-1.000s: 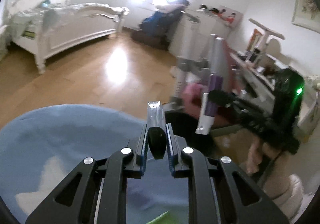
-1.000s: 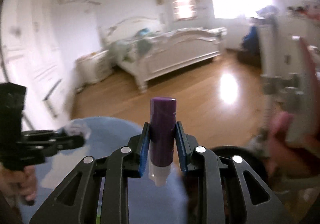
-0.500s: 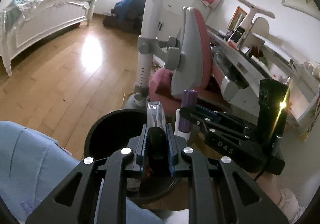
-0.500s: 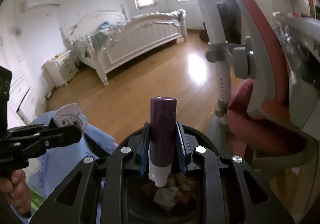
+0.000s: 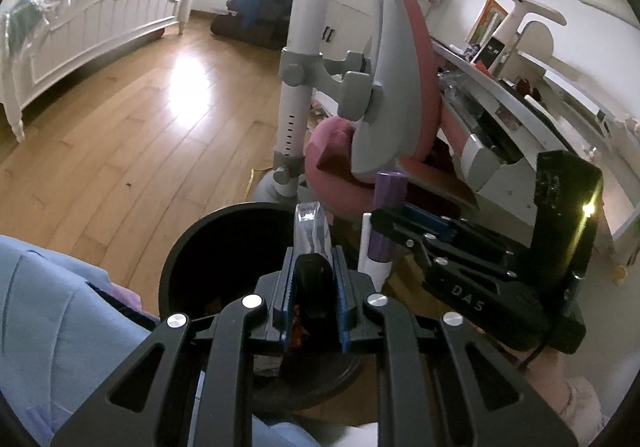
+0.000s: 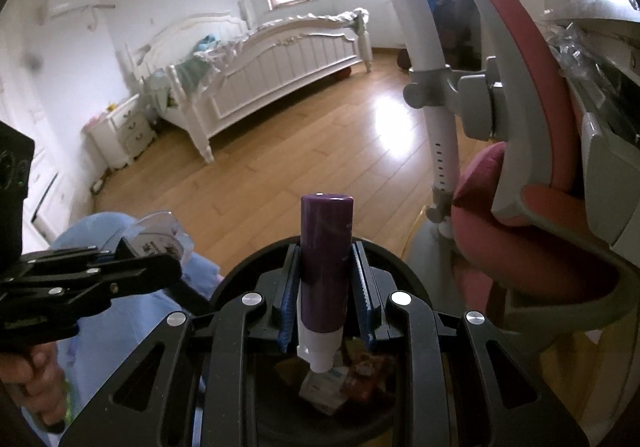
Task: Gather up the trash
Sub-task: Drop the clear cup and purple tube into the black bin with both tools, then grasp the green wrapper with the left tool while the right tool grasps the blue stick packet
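My left gripper (image 5: 313,267) is shut on a flat clear plastic lid (image 5: 310,227), held edge-on above the round black trash bin (image 5: 188,247). My right gripper (image 6: 326,279) is shut on a purple tube with a white cap (image 6: 325,259), cap down, over the same bin (image 6: 240,271). Wrappers and paper (image 6: 340,379) lie inside the bin. In the left wrist view the right gripper (image 5: 384,231) with the tube (image 5: 386,223) hangs by the bin's right rim. In the right wrist view the left gripper (image 6: 160,259) holds the lid (image 6: 158,235) at the left.
A pink and grey desk chair (image 5: 392,119) on a white post (image 5: 298,95) stands just behind the bin. A cluttered white desk (image 5: 540,107) runs along the right. A white bed (image 6: 280,63) stands across the wooden floor (image 5: 120,143). My blue-clad leg (image 5: 60,307) is left of the bin.
Both grippers swung from over my blue-clad lap to above the black bin, still holding the lid and the tube. Over the last half second they barely moved.
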Demonstrator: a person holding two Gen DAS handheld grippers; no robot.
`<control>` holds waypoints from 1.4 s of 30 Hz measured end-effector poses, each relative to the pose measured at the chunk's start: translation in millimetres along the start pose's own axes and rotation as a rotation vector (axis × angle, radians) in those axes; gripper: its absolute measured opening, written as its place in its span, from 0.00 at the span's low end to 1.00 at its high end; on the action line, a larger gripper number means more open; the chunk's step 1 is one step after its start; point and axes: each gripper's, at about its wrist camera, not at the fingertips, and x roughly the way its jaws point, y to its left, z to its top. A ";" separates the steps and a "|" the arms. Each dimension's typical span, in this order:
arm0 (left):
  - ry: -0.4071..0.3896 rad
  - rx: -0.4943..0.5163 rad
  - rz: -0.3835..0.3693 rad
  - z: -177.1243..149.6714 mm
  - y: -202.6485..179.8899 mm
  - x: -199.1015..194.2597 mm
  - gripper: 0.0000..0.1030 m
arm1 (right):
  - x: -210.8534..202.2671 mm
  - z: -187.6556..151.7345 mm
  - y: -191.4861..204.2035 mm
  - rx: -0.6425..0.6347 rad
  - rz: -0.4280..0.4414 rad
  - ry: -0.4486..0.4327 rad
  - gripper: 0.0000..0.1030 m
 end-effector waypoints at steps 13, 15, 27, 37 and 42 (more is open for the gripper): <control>-0.021 0.139 0.077 -43.1 20.8 -100.7 0.94 | -25.0 -4.5 51.6 -0.052 0.071 -0.009 0.82; 0.014 0.199 0.094 -68.0 31.2 -123.4 0.94 | -26.0 -9.6 72.9 -0.079 0.126 0.017 0.82; 0.209 0.463 0.253 -196.5 82.9 -163.7 0.94 | -21.5 -51.1 246.6 -0.364 0.378 0.215 0.82; 0.131 0.379 0.209 -201.7 92.4 -168.4 0.58 | 36.2 -73.0 314.4 -0.409 0.328 0.397 0.43; 0.093 0.320 0.210 -205.8 98.5 -181.0 0.43 | 39.0 -76.0 316.0 -0.428 0.301 0.363 0.18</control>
